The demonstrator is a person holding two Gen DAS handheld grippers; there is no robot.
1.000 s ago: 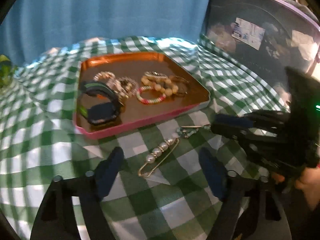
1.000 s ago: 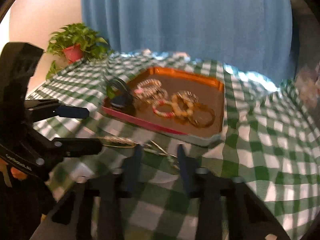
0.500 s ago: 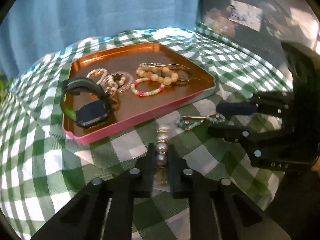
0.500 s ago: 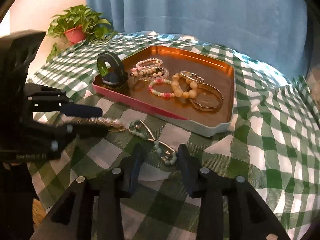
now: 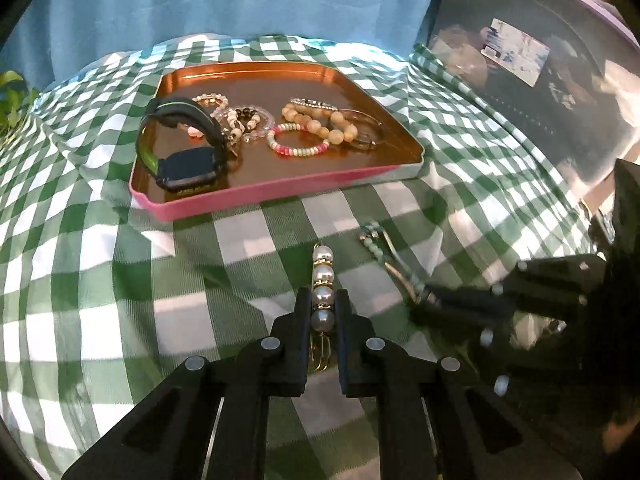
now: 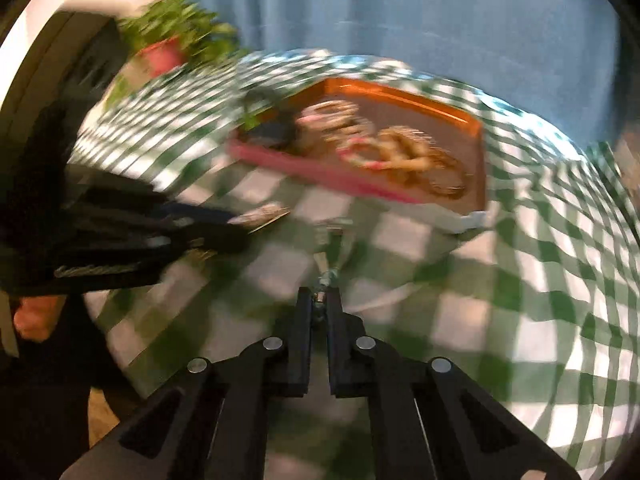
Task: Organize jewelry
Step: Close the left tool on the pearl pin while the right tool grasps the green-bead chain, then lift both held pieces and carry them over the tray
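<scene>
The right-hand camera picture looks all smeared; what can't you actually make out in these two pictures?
- Right wrist view: motion blur smears the jewelry in the tray; single pieces cannot be told apart.
- Right wrist view: the beaded clip in the right gripper is blurred, its far end unclear.
- Left wrist view: the pearl pin has its gold end hidden between the fingers of the left gripper.
- Left wrist view: the label on the plastic bin is too small to read.

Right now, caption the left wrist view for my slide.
Left gripper clamps a pearl pin on the checked cloth, before the jewelry tray.
</scene>
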